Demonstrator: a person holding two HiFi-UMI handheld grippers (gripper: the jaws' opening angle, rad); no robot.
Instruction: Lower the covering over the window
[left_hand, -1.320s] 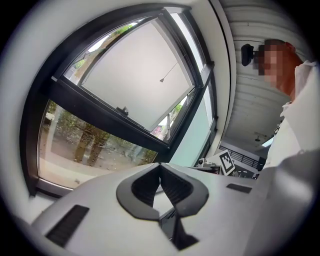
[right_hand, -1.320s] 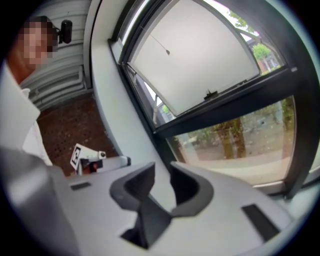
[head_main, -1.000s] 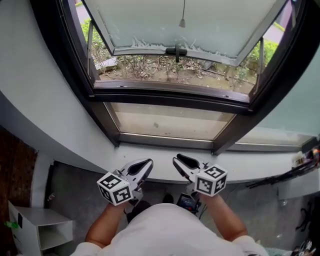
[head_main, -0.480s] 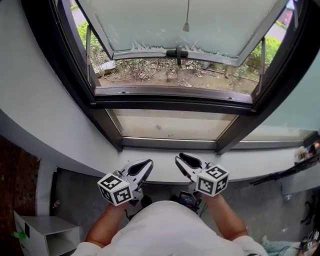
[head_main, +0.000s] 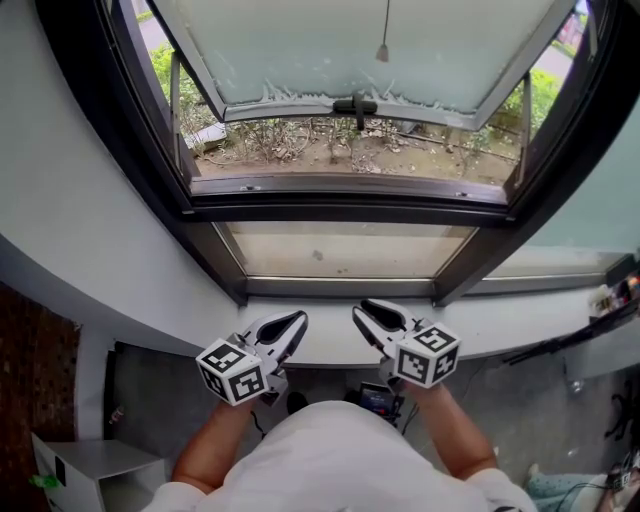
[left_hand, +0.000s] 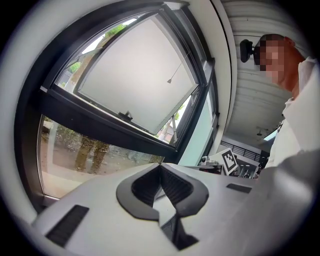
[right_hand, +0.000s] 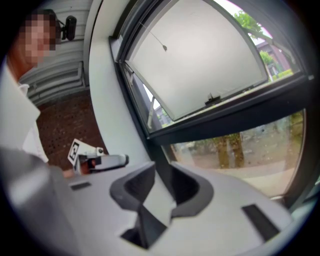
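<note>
While left gripper (head_main: 298, 320) and right gripper (head_main: 366, 311) hover, blind (head_main: 320, 45) (corded) hangs well above.

**Window sill** (head_main: 500, 325): white, curved across the head view. Small coloured items (head_main: 615, 295) are seen at its right end, too small to be identified. Black cables (head_main: 555, 345) are seen along its right part.

**Floor** (head_main: 150, 390): grey, bordered at the left by a dark brown area (head_main: 35, 360). A white open shelf unit (head_main: 85, 465) is stood on it at lower left.
</note>
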